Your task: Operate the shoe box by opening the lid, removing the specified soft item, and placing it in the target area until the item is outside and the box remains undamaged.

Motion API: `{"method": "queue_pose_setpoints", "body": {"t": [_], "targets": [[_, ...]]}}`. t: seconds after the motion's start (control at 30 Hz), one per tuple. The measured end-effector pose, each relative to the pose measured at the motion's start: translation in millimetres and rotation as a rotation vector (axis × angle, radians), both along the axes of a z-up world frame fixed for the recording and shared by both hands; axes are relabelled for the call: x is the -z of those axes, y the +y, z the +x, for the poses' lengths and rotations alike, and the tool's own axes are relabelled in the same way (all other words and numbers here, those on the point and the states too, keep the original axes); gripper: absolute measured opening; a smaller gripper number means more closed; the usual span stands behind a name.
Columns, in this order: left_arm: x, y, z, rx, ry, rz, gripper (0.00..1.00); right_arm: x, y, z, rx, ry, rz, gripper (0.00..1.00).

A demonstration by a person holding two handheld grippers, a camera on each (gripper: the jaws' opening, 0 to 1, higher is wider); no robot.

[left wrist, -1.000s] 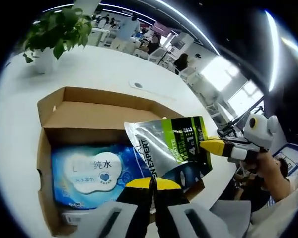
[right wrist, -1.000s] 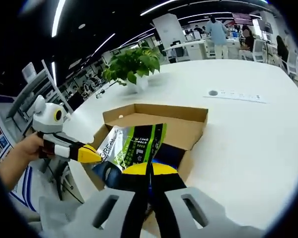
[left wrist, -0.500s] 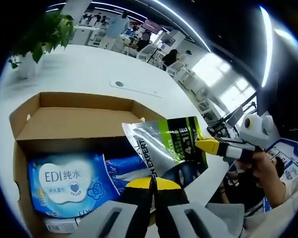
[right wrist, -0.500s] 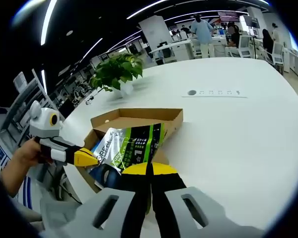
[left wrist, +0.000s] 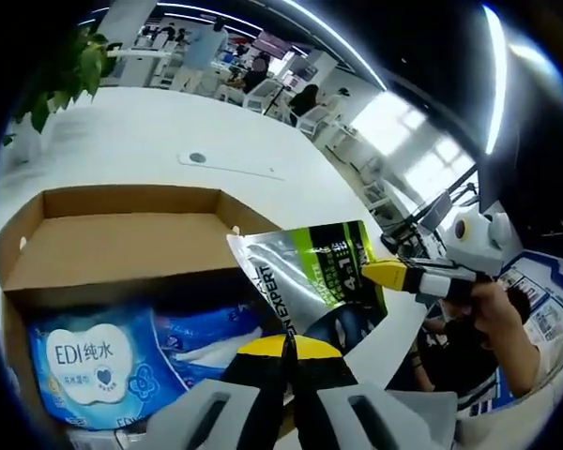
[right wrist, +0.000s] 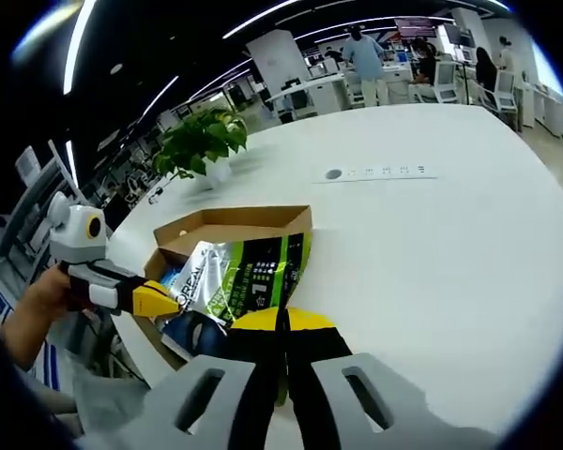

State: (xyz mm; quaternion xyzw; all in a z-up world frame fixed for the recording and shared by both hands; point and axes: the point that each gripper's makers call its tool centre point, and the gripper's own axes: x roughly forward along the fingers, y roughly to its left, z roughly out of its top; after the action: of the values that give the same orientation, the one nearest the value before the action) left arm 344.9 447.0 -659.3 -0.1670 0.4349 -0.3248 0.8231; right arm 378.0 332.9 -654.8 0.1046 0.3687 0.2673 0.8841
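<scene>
Pinching the silver-and-green pouch (left wrist: 310, 281) from two sides, the left gripper (left wrist: 283, 345) is clamped on its lower edge and the right gripper (left wrist: 387, 274) on its side edge; the right gripper view has the same pouch (right wrist: 239, 281) nipped at the bottom and the left gripper (right wrist: 159, 298) biting its corner. The shoe box (left wrist: 122, 234) sits open and looks unharmed (a blue wipes pack (left wrist: 103, 361) lies inside). Pouch hangs above the box rim. Left to do: carry it over the white table (right wrist: 432, 244) and set it down.
</scene>
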Motion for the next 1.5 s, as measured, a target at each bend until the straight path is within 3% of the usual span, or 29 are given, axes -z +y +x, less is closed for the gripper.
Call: {"method": "queue_pose_setpoints", "body": {"t": [0.53,0.87,1.2,1.5], "targets": [[6.5,-49.1,10.7,0.075,0.010,-0.012,0.00,-0.3,-48.1,7.5,0.073,0.001,-0.020,0.00],[14.1,-71.0,16.8,0.111,0.024,-0.004,0.00,10.2,-71.3,9.7,0.111,0.016,-0.048,0.00],[34.6,-77.3,23.5,0.154,0.037,0.075,0.00,29.6,-75.0,15.1,0.117,0.041,-0.078,0.00],[59.6,-81.9,30.5,0.238,0.046,0.213,0.00,56.6,-75.9,23.9,0.100,0.072,-0.144,0.00]]}}
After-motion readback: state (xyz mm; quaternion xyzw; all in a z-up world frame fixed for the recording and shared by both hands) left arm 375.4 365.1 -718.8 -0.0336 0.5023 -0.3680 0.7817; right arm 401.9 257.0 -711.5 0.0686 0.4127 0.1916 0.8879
